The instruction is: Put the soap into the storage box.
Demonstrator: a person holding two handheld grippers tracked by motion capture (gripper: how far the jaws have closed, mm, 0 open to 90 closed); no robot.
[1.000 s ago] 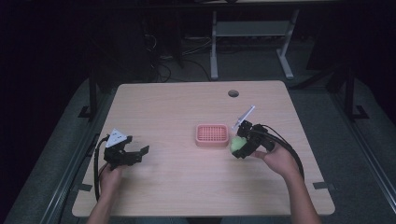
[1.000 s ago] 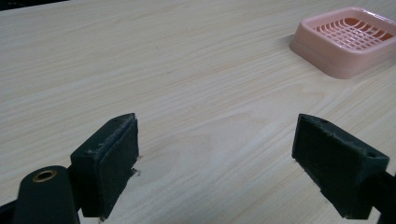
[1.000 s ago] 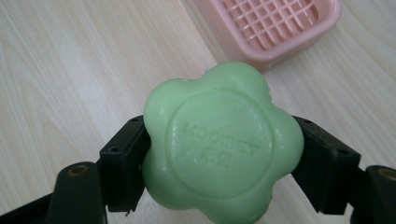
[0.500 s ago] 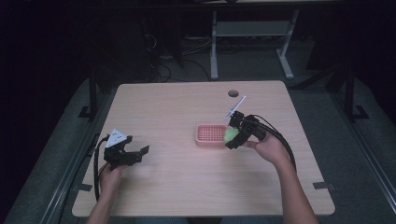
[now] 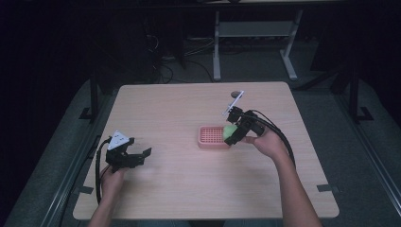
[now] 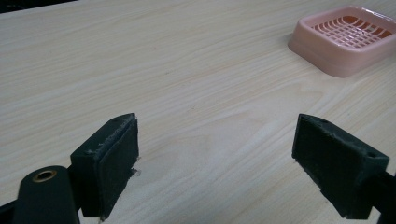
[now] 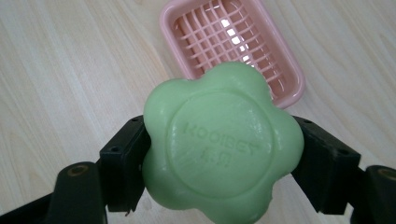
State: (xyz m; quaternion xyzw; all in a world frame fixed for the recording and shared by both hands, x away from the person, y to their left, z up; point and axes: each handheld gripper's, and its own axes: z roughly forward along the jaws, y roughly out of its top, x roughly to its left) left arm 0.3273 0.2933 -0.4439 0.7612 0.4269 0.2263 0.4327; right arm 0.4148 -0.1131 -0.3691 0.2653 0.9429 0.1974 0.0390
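Right gripper pinching a green flower-shaped soap between its 2 jaws, just above the near edge of the pink tray on the table, left gripper spread wide, holding nothing.

A pale wooden table stretches bare between the left gripper and the right gripper. A small dark round hole sits in the tabletop just beyond the right gripper. Farther off, past the table's far edge, a white metal frame stands on the grey floor beside loose cables.
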